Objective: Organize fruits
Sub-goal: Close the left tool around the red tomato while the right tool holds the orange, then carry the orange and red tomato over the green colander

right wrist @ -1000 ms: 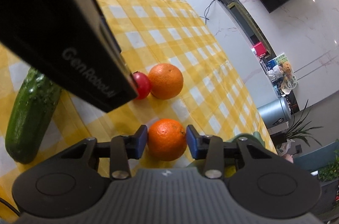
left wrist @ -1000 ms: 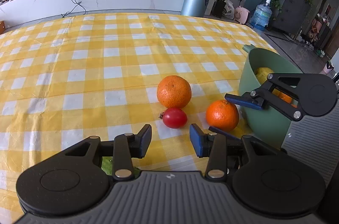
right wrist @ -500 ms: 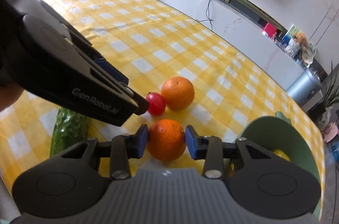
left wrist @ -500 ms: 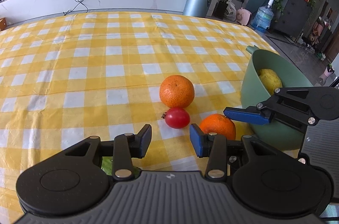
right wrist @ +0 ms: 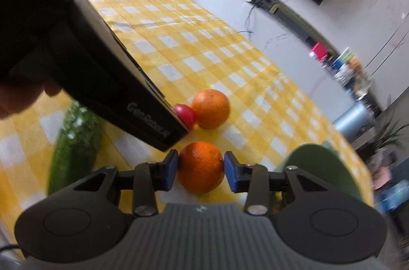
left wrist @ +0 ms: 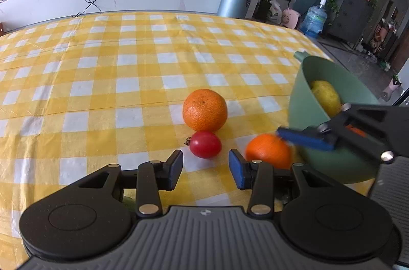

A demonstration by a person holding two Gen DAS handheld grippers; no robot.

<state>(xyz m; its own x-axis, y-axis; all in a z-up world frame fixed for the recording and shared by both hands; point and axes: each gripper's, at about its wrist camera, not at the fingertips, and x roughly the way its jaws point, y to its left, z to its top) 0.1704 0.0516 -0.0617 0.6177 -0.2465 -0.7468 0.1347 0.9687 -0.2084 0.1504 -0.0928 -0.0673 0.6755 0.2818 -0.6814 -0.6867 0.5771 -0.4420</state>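
1. Orange [right wrist: 200, 167], low centre of the right wrist view, sits clamped between your right gripper [right wrist: 200, 169] pads, ready for the green bowl [right wrist: 319, 167] at lower right.
2. Your left gripper [left wrist: 205, 169] hangs empty, jaws apart, just short of the tomato [left wrist: 205, 144].
3. Second orange [left wrist: 205, 109] waits beside it.

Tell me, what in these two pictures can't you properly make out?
- Green bowl: in the left wrist view the right gripper covers much of its inside; a yellow fruit shows, the rest is unclear.
- Cucumber: in the right wrist view it is blurred and partly behind the left gripper's black body.
- Tomato: half hidden there too.
- Shelf items along the wall: too small.
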